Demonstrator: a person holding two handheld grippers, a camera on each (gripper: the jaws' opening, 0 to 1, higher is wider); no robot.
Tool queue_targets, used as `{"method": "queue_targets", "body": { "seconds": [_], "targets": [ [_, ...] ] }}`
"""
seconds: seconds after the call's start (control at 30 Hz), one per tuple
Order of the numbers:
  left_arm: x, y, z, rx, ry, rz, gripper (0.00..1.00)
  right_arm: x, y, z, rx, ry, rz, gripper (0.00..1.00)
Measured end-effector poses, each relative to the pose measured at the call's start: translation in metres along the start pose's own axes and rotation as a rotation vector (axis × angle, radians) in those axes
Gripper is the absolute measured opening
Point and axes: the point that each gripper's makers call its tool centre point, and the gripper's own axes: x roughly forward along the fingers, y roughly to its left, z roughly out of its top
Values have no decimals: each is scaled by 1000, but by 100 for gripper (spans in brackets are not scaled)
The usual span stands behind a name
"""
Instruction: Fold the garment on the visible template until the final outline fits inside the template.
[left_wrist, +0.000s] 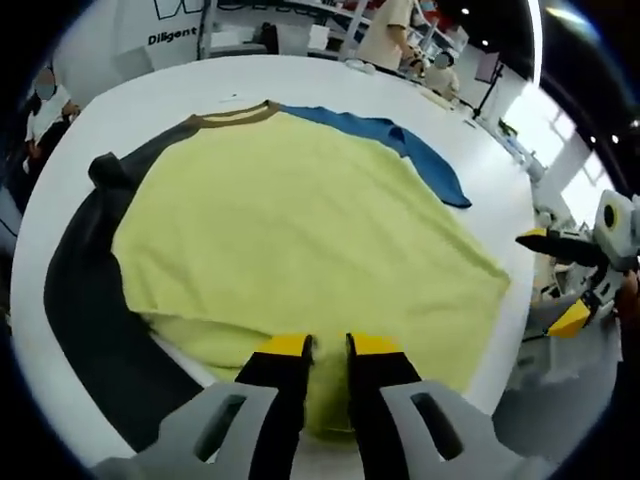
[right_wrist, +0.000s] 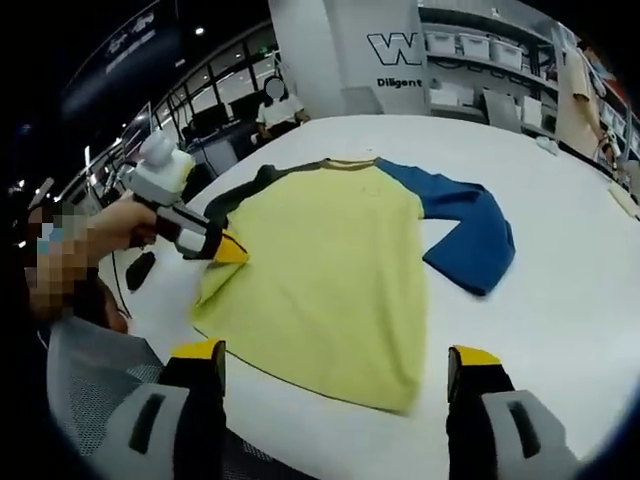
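Observation:
A T-shirt with a yellow body (left_wrist: 300, 220) (right_wrist: 330, 270) lies flat on a round white table (left_wrist: 300, 85) (right_wrist: 560, 300). Its blue sleeve (left_wrist: 420, 150) (right_wrist: 470, 240) is bent back on itself, and a dark grey sleeve (left_wrist: 85, 290) (right_wrist: 240, 195) spreads on the other side. The brown collar (left_wrist: 235, 115) faces the far edge. My left gripper (left_wrist: 330, 345) (right_wrist: 232, 250) is shut on the yellow hem, lifting that corner slightly. My right gripper (right_wrist: 335, 355) (left_wrist: 552, 280) stands open just short of the hem, with nothing between its fingers. A thin dark line (right_wrist: 290, 375) runs along the hem.
The table edge (right_wrist: 330, 445) is close below the hem. A person (left_wrist: 385, 30) stands beyond the far side, near shelves with white bins (right_wrist: 480, 45). Small items (left_wrist: 440, 95) lie at the far right rim. Bare tabletop lies right of the blue sleeve.

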Motion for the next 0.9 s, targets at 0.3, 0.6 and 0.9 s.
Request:
{"method": "queue_targets", "body": {
  "seconds": [0.3, 0.6, 0.9],
  "targets": [
    [-9, -11, 9, 18, -54, -52, 42, -2, 6, 2, -13, -14, 32, 99],
    [-38, -3, 3, 49, -72, -21, 41, -5, 9, 3, -20, -20, 42, 99],
    [-33, 1, -18, 61, -3, -25, 23, -6, 8, 2, -28, -14, 38, 99]
  ]
}}
